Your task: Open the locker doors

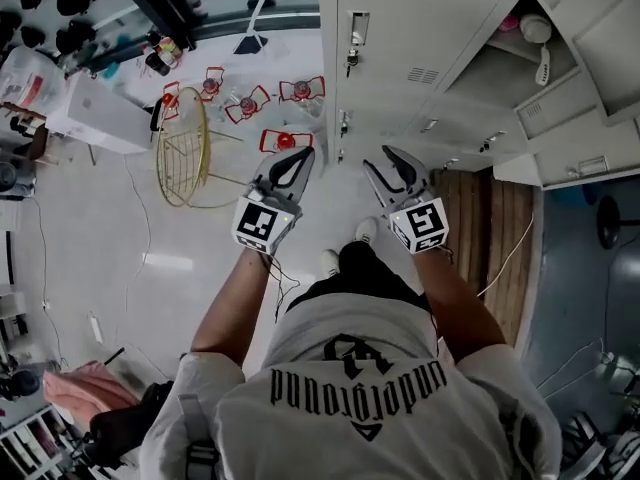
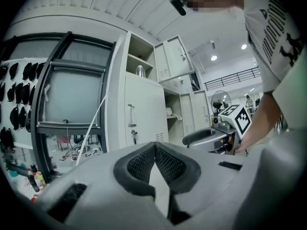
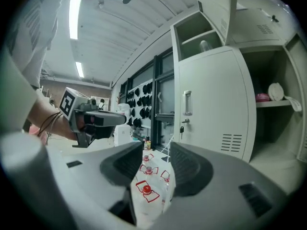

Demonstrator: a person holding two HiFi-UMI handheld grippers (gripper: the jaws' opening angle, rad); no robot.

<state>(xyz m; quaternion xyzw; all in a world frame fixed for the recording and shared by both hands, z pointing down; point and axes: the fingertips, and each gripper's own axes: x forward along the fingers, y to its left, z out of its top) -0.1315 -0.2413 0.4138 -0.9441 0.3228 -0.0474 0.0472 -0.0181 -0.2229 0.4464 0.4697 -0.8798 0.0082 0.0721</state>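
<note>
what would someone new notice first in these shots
The bank of pale grey metal lockers fills the top right of the head view, several doors open. Below it the left gripper has its jaws together and the right gripper has them apart. A gold wire basket is on the floor at left.

Head view looks steeply down; both gripper views face the lockers (image 2: 139,109).

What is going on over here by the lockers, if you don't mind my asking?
A person stands facing the lockers with a gripper in each hand, touching nothing. The left gripper is shut and empty; the right gripper is open and empty. Several open doors hang out, while one closed door faces them.
</note>
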